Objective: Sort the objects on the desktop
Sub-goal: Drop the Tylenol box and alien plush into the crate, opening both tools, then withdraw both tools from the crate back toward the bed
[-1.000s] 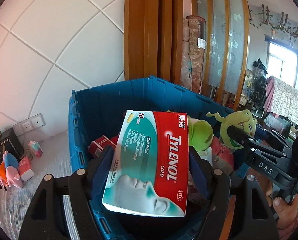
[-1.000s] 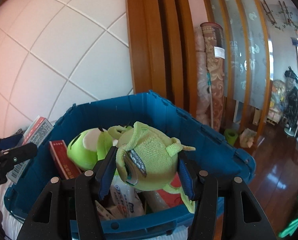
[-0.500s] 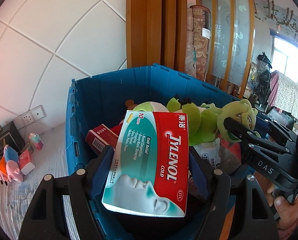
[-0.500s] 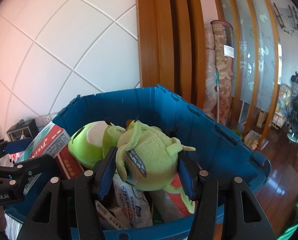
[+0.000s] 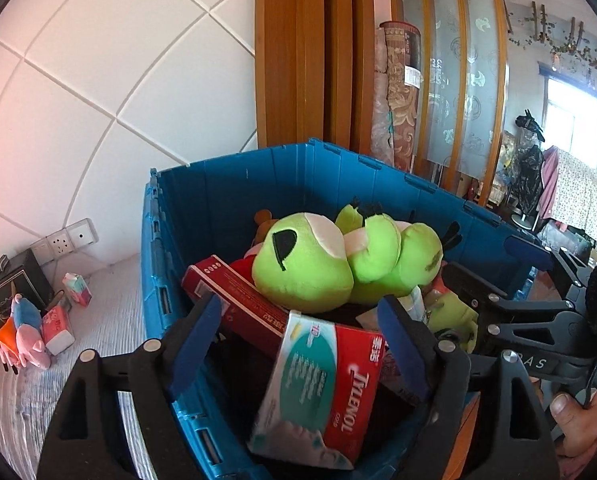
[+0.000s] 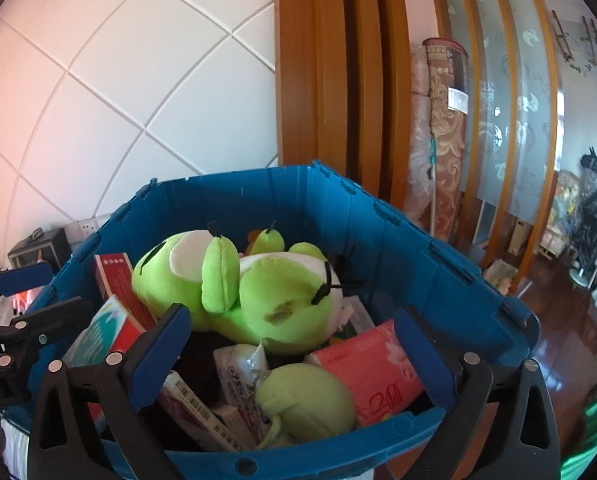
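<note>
A blue crate (image 5: 234, 184) (image 6: 410, 248) holds green plush toys (image 5: 306, 268) (image 6: 258, 288), red boxes and packets. My left gripper (image 5: 298, 336) is open above the crate's near edge. The Tylenol box (image 5: 322, 388) lies loose in the crate, tilted, just below its fingers. My right gripper (image 6: 294, 344) is open over the crate. A small green plush (image 6: 306, 400) lies in the crate below it, beside a pink tissue pack (image 6: 370, 368). Each gripper shows in the other's view: the right one (image 5: 510, 312), the left one (image 6: 6, 320).
Left of the crate, small toys and tissue packs (image 5: 38, 332) and a black box (image 5: 14, 284) stand on a white cloth by a wall socket (image 5: 70, 238). A wooden screen (image 5: 310, 52) and rolled rugs (image 5: 398, 92) rise behind the crate.
Both grippers have opened. The Tylenol box dropped from my left gripper into the crate. The small green plush dropped from my right gripper into the crate.
</note>
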`<state>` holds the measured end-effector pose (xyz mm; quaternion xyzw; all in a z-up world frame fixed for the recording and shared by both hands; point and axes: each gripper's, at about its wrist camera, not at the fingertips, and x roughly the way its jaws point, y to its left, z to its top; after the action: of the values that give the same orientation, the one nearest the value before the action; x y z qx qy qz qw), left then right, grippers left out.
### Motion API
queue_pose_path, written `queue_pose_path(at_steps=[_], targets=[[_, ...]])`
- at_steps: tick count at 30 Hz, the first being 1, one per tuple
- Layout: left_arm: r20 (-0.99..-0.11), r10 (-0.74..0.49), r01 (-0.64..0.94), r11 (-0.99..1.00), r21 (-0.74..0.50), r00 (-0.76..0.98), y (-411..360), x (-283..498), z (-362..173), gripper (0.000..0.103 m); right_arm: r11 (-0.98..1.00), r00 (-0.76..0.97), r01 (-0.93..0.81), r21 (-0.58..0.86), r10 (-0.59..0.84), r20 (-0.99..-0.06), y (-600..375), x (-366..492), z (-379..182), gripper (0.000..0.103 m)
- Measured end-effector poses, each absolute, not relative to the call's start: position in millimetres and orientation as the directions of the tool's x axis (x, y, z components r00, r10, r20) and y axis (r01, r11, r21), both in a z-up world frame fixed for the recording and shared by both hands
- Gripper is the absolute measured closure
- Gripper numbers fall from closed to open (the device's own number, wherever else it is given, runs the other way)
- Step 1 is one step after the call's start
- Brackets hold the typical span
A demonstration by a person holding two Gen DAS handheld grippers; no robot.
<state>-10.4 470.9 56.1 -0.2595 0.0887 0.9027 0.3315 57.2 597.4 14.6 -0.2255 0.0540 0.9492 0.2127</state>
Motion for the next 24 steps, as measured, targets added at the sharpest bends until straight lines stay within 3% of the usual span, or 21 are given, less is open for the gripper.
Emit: queue_pose_path(at_steps=[11, 24], targets=[[-0.455, 0.567, -0.622, -0.782, -0.036, -0.687, 422.2, -8.6, 71.3, 0.022, -0.907, -0.824, -0.421, 0.007, 0.379, -0.420, 578.3, 66.1, 29.7, 0.000], [-0.457, 0.421, -0.424, -0.900, -0.102, -0.783, 277.7, -53.1, 60.9, 0.022, -0.943, -0.895, -0.329, -0.041, 0.325, -0.305, 476.8, 33.1, 72.7, 0.000]])
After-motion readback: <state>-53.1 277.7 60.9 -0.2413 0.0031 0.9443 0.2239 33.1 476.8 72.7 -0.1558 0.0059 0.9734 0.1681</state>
